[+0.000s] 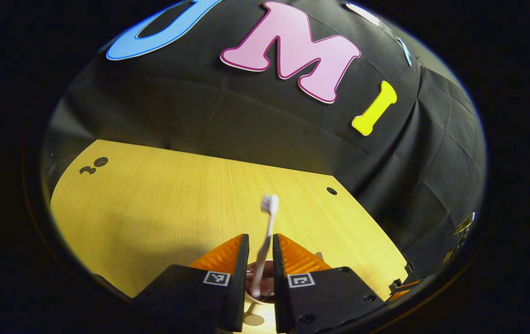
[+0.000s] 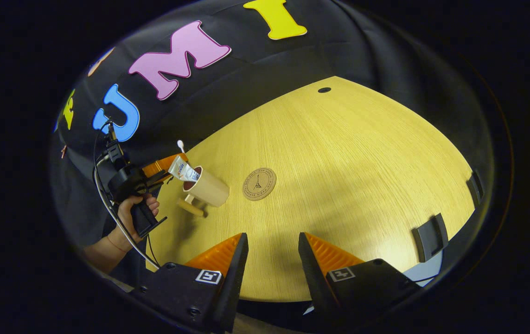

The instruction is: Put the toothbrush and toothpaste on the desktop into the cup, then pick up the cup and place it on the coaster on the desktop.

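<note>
Toothpaste tube (image 2: 184, 170) and toothbrush (image 1: 266, 232) already in mug (image 2: 209, 188), left gripper (image 1: 261, 253) apparently loosened around brush, right gripper (image 2: 271, 257) open and empty, coaster (image 2: 259, 183) still bare.

Staged recording booth, not a home. Black cloth wall (image 2: 385, 60) encloses a bare wooden desktop (image 2: 362, 153). Black clamps (image 2: 429, 236) grip its right edge.

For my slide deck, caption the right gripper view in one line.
Right gripper, jaws open, faces the coaster; beyond, the left gripper lowers a toothbrush into the cup beside toothpaste.
</note>
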Demonstrator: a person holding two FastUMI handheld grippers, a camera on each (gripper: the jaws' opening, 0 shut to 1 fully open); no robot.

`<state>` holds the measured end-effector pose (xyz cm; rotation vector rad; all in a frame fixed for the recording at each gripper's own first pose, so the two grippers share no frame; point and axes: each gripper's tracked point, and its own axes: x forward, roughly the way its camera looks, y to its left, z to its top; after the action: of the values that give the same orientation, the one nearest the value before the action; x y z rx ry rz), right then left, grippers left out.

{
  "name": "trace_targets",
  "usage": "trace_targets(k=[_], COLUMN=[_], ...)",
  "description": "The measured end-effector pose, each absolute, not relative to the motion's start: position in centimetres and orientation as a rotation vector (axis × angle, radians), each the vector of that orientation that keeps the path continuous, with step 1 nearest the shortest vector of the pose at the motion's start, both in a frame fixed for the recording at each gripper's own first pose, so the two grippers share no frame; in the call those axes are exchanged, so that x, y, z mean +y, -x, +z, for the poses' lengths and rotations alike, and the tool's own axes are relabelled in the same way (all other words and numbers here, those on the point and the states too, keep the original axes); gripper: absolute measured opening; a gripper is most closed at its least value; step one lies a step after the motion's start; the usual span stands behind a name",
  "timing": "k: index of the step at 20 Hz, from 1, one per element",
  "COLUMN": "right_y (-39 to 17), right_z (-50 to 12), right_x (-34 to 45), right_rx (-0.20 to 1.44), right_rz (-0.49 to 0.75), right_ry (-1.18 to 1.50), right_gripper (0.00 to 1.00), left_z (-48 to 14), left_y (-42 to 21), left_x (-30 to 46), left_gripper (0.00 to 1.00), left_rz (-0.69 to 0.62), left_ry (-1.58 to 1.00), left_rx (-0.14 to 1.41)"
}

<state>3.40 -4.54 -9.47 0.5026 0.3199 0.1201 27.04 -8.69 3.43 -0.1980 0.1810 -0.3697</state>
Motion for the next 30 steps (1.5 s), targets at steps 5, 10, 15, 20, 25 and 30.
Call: trace_targets(k=[5,10,15,20,25,30], right_y=[-3.4,-3.8,-4.4,-4.8,-4.5,-3.8], right_z=[-9.4,-11.0,-11.3,-11.4,-12.4,-13.6], right_x=[-4.9,-6.2,-5.3,-5.4,-6.0,-7.0], right_rx=[0.320,0.380,0.422,0.436,0.458,0.477], right_rz=[0.113,0.059,0.105,0.119,0.109,0.099], right_ry=[-0.535,-0.468,-0.461,-0.437,-0.433,-0.469], right_gripper=[0.68,0.68,0.68,0.68,0.68,0.68], left_z=[2.9,2.5,0.7,-3.2,-7.3,-8.7], left_y=[-25.5,-22.6,-19.2,-17.2,-17.6,-19.6], left_x=[-8.6,-7.7,-6.2,-5.4,-6.0,-6.5], left_gripper=[0.60,0.60,0.67,0.68,0.67,0.68], left_rz=[-0.367,-0.349,-0.324,-0.337,-0.380,-0.366], left_ry=[0.149,0.063,-0.041,-0.197,-0.255,-0.279], left_rx=[0.191,0.200,0.267,0.396,0.561,0.634])
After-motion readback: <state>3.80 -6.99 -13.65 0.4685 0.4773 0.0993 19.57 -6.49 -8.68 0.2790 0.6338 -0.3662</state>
